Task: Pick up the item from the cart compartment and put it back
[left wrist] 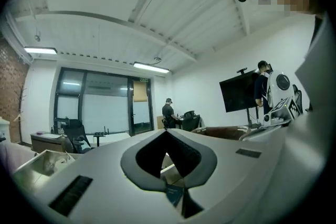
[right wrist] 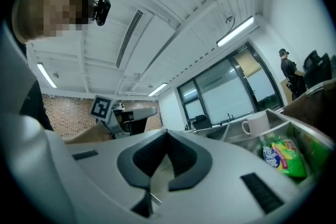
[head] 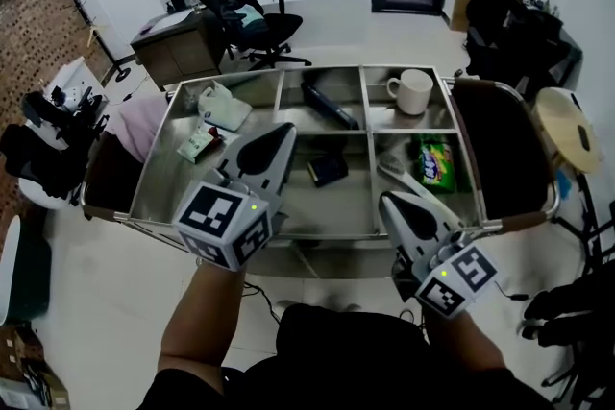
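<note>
Right of left tongs (head: 285, 131), dark wallet (head: 328, 169), apart

Two grippers (head: 286, 128) (head: 386, 198), one cart (head: 288, 70), one white mug (head: 413, 91), one green packet (head: 435, 162)

Cart (head: 154, 178): steel tray top, split by dividers into compartments, standing on the pale floor (head: 115, 302).
Left section: a crumpled white-and-green wrapper (head: 223, 106) sits at the far end, with a small green-and-white packet (head: 197, 145) just nearer.
Far middle: here's a long black object (head: 330, 106), lying on a slant.
Far right: white mug (head: 413, 91), upright, handle to the left.
Near middle: dark flat case (head: 328, 169), alone on bare steel.
Near right: and there's a bright green snack bag (head: 435, 160), lying flat.
</note>
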